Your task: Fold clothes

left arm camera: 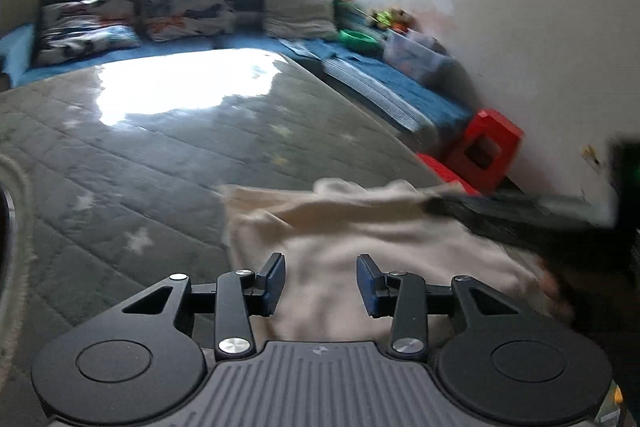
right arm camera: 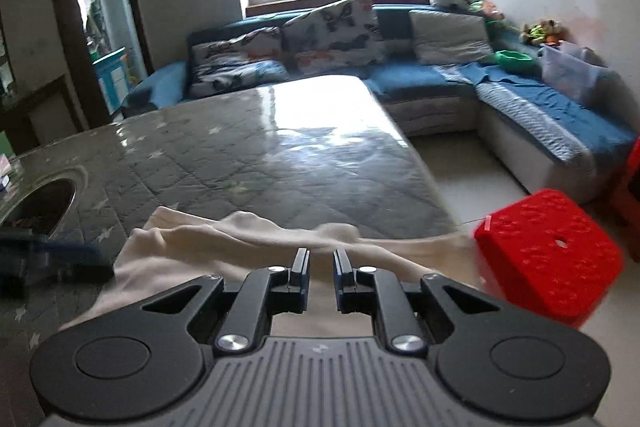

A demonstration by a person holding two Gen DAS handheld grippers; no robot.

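A: Where is the cream garment (left arm camera: pixel 360 227) lying?

B: It is sitting rumpled on the near edge of the table (left arm camera: pixel 160 155), spilling toward the red stool (right arm camera: pixel 548 251) beside that edge.

A: And the jaws?

B: The left gripper (left arm camera: pixel 321 285) is hovering over the garment, jaws partly apart, gripping nothing. The right gripper (right arm camera: pixel 321 269) is showing a narrow empty gap above the cloth.

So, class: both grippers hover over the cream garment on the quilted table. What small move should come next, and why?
Probably lower the left gripper onto the cream garment and close on an edge: its jaws stand apart with nothing between them, and the cloth lies rumpled, unfolded, on the table.
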